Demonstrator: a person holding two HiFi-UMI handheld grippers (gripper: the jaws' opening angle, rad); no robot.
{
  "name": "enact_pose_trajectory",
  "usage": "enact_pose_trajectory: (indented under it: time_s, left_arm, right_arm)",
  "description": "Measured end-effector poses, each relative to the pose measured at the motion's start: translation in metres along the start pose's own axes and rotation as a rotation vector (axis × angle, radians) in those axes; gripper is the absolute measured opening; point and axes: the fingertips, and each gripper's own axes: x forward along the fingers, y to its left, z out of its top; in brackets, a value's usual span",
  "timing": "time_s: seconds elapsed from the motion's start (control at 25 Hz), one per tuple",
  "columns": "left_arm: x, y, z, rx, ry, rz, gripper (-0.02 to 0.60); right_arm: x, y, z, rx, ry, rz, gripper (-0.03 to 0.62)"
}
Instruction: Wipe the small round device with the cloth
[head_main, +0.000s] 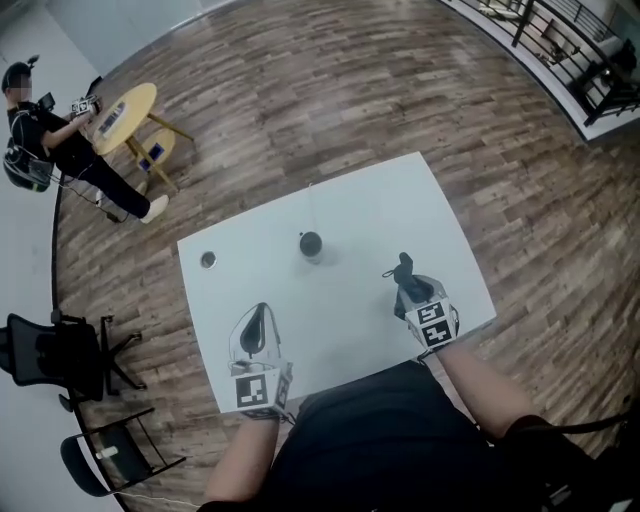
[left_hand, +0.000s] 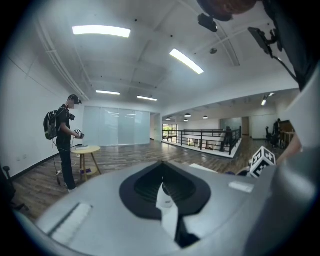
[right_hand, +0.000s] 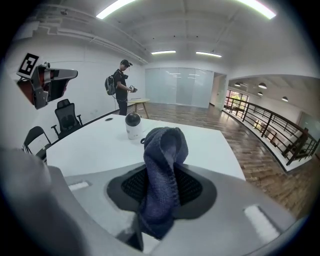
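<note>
**Right gripper clamped on cloth, device ahead on the table**

Small round device stands upright near mid-table, white body with a dark top. It is ahead and to the left of the right gripper, well apart. Right jaws pinch the dark blue cloth, which bunches up above them. In the right gripper view the device shows just left of the fold. Left gripper is at the near left of the white table, jaws together with nothing between them, pointing out at the room. Small disc lies near the table's left edge, well apart from the device. White tabletop runs from both grippers to the device. Wood floor surrounds the table. Off to the far left, a person stands beside a round yellow table. Black chairs are at left, a railing at far right.
</note>
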Motion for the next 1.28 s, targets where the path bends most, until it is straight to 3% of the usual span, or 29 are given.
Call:
enact_pose_trajectory:
  time_s: [0.56,1.04,1.28]
  left_arm:
    - [-0.013,0.007,-0.004,0.025,0.059,0.01,0.005]
    - [-0.017,0.002,0.001,0.037,0.047,0.03,0.005]
    - [-0.014,0.001,0.006,0.035,0.043,0.038,0.005]
  right_arm:
    - [0.023,0.009,-0.045,-0.029,0.13,0.015,0.123]
    - [0.039,0.014,-0.081,-0.093,0.228,0.062,0.132]
    - [0.045,0.018,-0.081,-0.146,0.248,0.086,0.158]
